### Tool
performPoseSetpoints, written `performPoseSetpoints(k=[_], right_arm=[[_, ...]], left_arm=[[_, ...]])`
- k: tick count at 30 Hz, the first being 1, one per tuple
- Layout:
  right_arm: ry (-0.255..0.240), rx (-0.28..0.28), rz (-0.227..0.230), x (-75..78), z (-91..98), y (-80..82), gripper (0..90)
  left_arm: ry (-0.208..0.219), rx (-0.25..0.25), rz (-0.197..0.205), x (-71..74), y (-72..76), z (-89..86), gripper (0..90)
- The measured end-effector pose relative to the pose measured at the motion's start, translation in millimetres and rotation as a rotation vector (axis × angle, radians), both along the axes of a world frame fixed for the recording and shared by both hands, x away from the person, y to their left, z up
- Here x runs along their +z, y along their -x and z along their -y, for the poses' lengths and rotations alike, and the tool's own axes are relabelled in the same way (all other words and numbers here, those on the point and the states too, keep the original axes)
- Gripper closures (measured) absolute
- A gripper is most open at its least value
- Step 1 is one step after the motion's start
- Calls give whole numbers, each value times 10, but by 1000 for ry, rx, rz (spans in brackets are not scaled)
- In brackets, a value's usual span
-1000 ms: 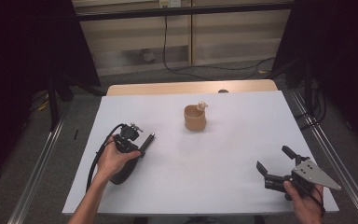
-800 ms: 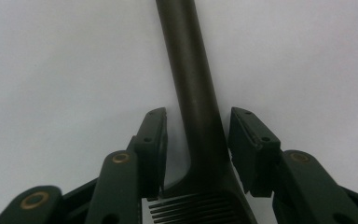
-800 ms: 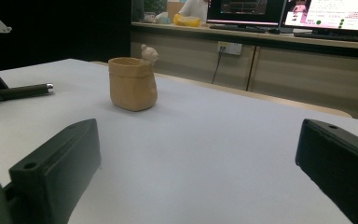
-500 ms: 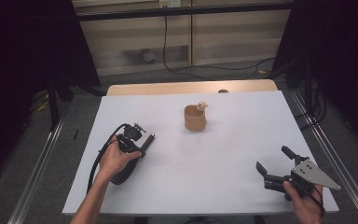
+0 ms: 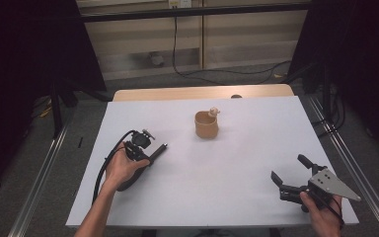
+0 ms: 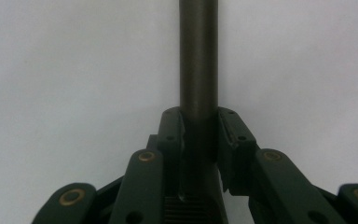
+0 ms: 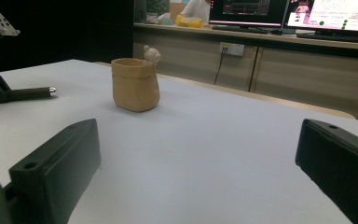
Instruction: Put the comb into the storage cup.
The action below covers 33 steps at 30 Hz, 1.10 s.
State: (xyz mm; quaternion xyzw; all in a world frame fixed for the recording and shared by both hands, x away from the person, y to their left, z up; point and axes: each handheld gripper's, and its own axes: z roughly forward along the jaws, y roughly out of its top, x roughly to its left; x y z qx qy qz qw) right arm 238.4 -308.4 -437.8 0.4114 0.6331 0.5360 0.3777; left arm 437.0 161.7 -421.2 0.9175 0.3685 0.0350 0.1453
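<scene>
The left gripper (image 5: 150, 154) is held low over the white table (image 5: 237, 187) at the 9 o'clock side of the high view, and its 2 jaws have just been closing. In the left gripper view the jaws are seen drawn in narrow on a dark metal rod (image 6: 198, 60), which is clamped between the pads and projects straight toward 12 o'clock past the fingertips. In the high view the rod (image 5: 160, 149) is seen pointing toward 2 o'clock, close above the table surface. The right gripper (image 5: 290, 174) is held near the table's 5 o'clock corner, with its 2 jaws spread wide and nothing between them. A tan ceramic cup (image 5: 207, 124) with a small pale figure on its rim stands upright near the table centre, well apart from both grippers; in the right gripper view the cup (image 7: 135, 84) is seen at 11 o'clock, beyond the open jaws.
</scene>
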Motion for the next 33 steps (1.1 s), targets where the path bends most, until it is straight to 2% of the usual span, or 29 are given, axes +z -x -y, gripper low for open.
performPoseSetpoints(k=[14, 15, 19, 25, 27, 28, 29, 32, 33], right_arm=[[0, 1, 2, 5, 12, 7, 0], [0, -1, 1, 5, 12, 8, 0], [-3, -3, -3, 3, 11, 4, 0], [-2, -4, 0, 4, 12, 4, 0], [-1, -4, 0, 4, 13, 4, 0], [-3, -5, 1, 4, 12, 3, 0], [-3, -4, 2, 5, 13, 4, 0], [-5, -5, 4, 6, 14, 5, 0], [-7, -5, 4, 6, 14, 5, 0]], left_arm=[[53, 33, -7, 10, -9, -69, 732], [49, 26, -8, 14, -15, -78, 732], [54, 46, -9, 16, -2, -85, 732], [97, 66, -2, 53, 9, -174, 732], [107, 68, 4, 79, 14, -204, 732], [131, 90, 19, 83, 22, -210, 732], [125, 71, 25, 104, 14, -235, 733], [167, 102, 46, 143, 29, -251, 733], [161, 84, 49, 166, 26, -269, 733]])
